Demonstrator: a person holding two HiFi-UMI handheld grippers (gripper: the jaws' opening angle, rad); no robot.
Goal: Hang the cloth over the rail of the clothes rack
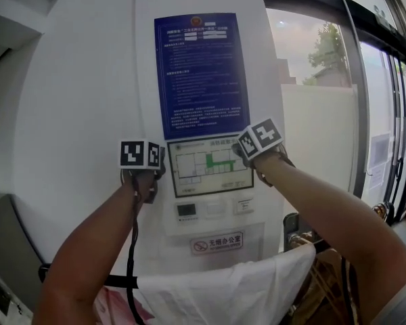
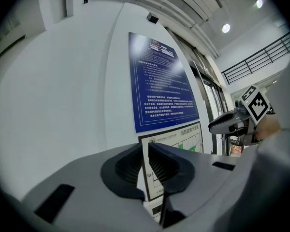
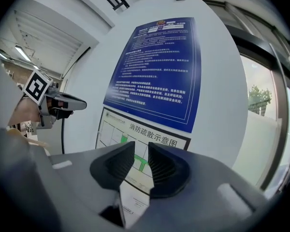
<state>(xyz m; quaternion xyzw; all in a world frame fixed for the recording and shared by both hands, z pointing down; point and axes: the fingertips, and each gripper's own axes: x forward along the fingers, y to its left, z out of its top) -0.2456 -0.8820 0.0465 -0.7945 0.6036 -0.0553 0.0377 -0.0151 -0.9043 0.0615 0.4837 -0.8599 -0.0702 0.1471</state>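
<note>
A white cloth lies draped over the black rail of the clothes rack at the bottom of the head view, below both forearms. Both grippers are raised well above it and point at the wall. My left gripper has its jaws a narrow slit apart, with only the wall showing between them. My right gripper stands open with a wider gap and nothing in it. Neither gripper touches the cloth. Each gripper view also shows the other gripper off to the side.
A white column carries a blue notice, a framed floor plan and a no-smoking sign just ahead of the grippers. Glass doors stand at right. Chrome rack parts and wooden hangers sit lower right.
</note>
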